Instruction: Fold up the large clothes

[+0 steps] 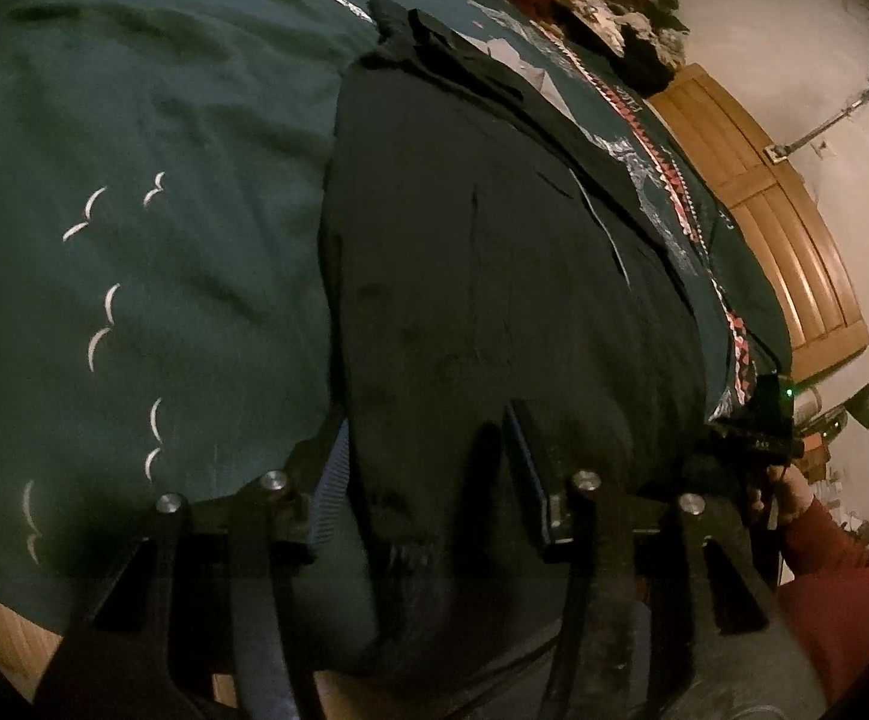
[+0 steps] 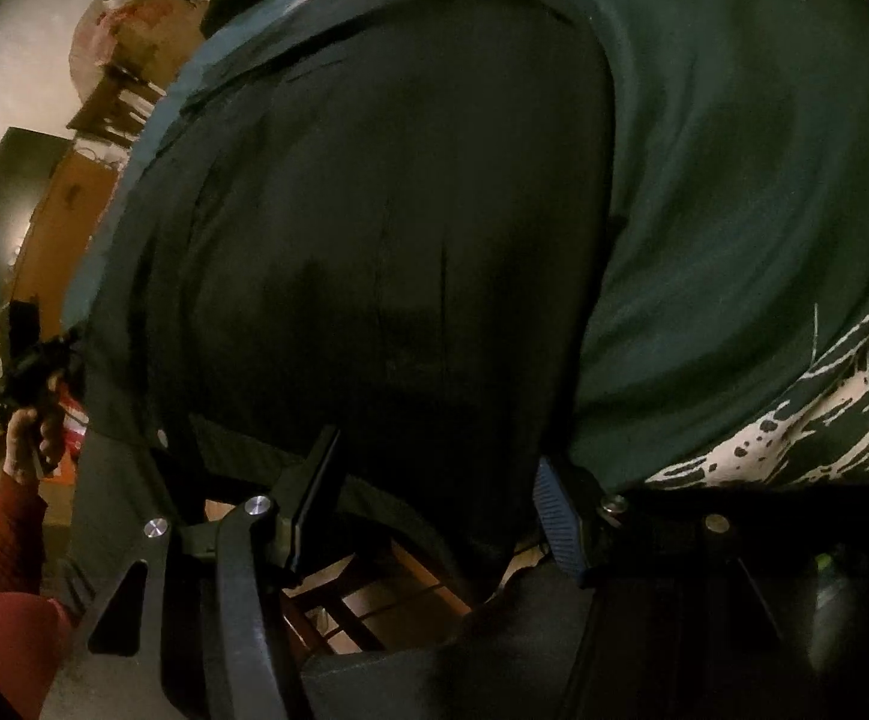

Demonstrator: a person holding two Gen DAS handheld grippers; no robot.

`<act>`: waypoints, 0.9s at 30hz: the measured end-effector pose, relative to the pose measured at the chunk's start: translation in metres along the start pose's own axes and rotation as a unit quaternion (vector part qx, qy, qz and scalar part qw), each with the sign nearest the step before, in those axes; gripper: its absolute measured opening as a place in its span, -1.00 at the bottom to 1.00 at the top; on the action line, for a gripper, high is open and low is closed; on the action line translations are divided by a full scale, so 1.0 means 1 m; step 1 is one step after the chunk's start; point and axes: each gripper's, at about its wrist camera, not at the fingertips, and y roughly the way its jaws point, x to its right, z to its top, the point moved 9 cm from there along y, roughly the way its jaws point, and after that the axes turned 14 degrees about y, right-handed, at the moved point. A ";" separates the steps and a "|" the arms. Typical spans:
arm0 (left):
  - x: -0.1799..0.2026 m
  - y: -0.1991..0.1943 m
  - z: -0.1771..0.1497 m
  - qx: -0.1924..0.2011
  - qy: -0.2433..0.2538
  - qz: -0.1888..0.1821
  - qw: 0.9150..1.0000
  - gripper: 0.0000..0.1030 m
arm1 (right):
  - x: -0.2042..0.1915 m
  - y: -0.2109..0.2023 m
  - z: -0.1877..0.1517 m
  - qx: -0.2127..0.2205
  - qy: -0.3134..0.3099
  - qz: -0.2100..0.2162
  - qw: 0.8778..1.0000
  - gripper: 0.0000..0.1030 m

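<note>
The black garment (image 1: pixel 494 276) lies spread on a dark green bedspread (image 1: pixel 152 138) printed with small white crescents; in the left wrist view it runs as a long dark strip from between the claw's fingers away toward the upper middle of the picture, where a narrower folded end lies beside a band of red and white pattern; its long axis follows the line the claw points along, tilted a little to the right.

The left claw (image 1: pixel 428 480) straddles the near hem of the garment; the cloth rises between the two blue-ridged pads, touching the left one, but a gap shows beside the right pad, so the jaws stand released around the hem rather than pinching it.

In the right wrist view the same garment (image 2: pixel 374 240) fills the middle, its edge with a small pale button at lower left, and its near end hangs over the edge of the bed above wooden slats; the right claw (image 2: pixel 434 510) stands wide with the hem between the fingers, neither pad visibly pressing on it; the jaws are released.

The bedspread (image 2: pixel 734 180) lies to the right there, with a white sketchy print at its lower edge.

A hand (image 2: pixel 29 438) in a red sleeve grips the other tool's handle at far left; a wooden panel (image 1: pixel 764 204) and a pale wall stand beyond the bed.
</note>
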 end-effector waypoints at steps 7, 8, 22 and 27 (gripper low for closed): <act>0.002 0.002 -0.003 -0.006 0.021 -0.002 1.000 0.01 | -0.002 0.006 -0.006 -0.014 -0.018 -0.010 1.000 0.48; 0.004 0.001 -0.003 -0.008 0.023 -0.001 1.000 -0.03 | -0.001 0.006 -0.006 -0.017 -0.019 -0.011 1.000 0.48; 0.045 -0.039 0.031 0.063 -0.038 -0.122 0.990 -0.79 | -0.028 -0.050 -0.013 0.009 0.032 0.107 0.994 -0.82; 0.062 -0.072 0.100 0.151 -0.050 -0.182 0.970 -0.79 | -0.062 -0.130 0.021 0.087 0.061 0.229 0.968 -0.91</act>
